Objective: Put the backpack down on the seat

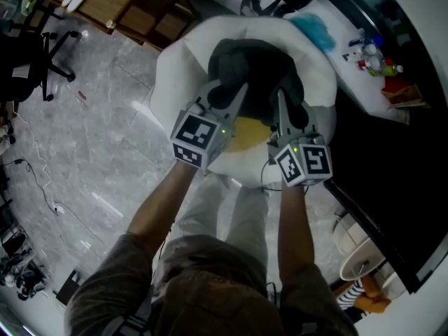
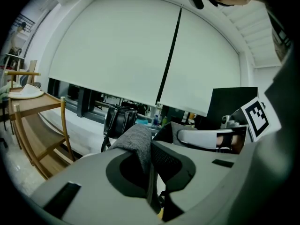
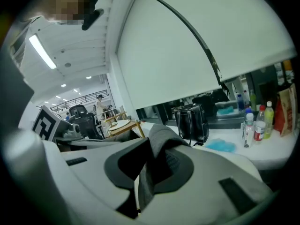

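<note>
While the person looks steeply down over their own arms, a dark grey backpack (image 1: pixel 255 68) hangs between two hand-held grippers, inside the outline of a white, rounded seat (image 1: pixel 171 72). Whether the backpack's underside touches the seat cannot be told. A yellow patch (image 1: pixel 248 135) shows just below the backpack, between the two marker cubes. The left gripper (image 2: pixel 150 158) has its jaws pressed together on a grey fabric strap (image 2: pixel 136 142) of the backpack, which rises out of the narrow gap between them. The right gripper (image 3: pixel 152 168) likewise pinches a fold of the same grey fabric (image 3: pixel 161 142) between nearly closed jaws. Each gripper holds one side of the backpack, left side and right side, and both point slightly downward towards the seat. Around the seat lies a pale marble floor (image 1: pixel 105 159), with a black office chair (image 1: pixel 35 54) at the far left. Beyond the seat, a black handbag (image 3: pixel 191 121) stands upright on a white counter (image 3: pixel 276 149) beneath large white roller blinds (image 2: pixel 117 50). Several bottles (image 3: pixel 257 124) stand on the counter to the right of the handbag, and a blue cloth (image 3: pixel 220 145) lies between them. A wooden rack (image 2: pixel 37 125) stands to the left of the seat.
</note>
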A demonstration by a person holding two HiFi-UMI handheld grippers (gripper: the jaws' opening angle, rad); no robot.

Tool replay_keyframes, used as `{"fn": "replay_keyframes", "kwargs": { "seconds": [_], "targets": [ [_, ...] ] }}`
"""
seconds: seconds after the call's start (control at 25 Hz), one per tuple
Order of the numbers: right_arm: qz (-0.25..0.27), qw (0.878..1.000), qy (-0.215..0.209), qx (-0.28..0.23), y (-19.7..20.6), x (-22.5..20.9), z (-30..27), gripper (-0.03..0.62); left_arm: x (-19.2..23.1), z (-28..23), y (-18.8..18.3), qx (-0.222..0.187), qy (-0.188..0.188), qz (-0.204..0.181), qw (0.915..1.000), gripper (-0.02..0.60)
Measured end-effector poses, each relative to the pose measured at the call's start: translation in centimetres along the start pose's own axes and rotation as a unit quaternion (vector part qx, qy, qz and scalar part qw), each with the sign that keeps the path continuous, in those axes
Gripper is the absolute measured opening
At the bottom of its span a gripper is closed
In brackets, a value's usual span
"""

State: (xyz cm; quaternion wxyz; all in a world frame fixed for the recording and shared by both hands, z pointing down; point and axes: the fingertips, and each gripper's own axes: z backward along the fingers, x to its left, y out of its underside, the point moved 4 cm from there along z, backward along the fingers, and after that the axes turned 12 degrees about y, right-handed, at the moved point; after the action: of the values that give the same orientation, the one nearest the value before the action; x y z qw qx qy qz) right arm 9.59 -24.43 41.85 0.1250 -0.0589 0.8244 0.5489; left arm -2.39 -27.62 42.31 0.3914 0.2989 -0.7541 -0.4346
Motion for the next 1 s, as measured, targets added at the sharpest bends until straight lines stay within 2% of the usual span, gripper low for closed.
{"fn": "replay_keyframes", "kwargs": {
  "seconds": [0.48,0.76,1.0],
  "targets": [
    [0.001,1.0,0.003,0.003,4.8,-0.3,-1.8,0.037,0.8,-2.1,4.5,0.001,-0.009,-0.002,1.0,0.032],
    [0.025,1.0,0.0,0.004,8.3,-0.8,-2.5,0.038,0.9,-3.0,7.7,-0.005,-0.016,-0.013,0.9998,0.034],
    [0.029,1.0,0.008,0.002,8.8,-0.9,-2.2,0.057,0.8,-2.7,8.5,-0.008,-0.034,-0.012,0.9993,0.049]
  ]
}}
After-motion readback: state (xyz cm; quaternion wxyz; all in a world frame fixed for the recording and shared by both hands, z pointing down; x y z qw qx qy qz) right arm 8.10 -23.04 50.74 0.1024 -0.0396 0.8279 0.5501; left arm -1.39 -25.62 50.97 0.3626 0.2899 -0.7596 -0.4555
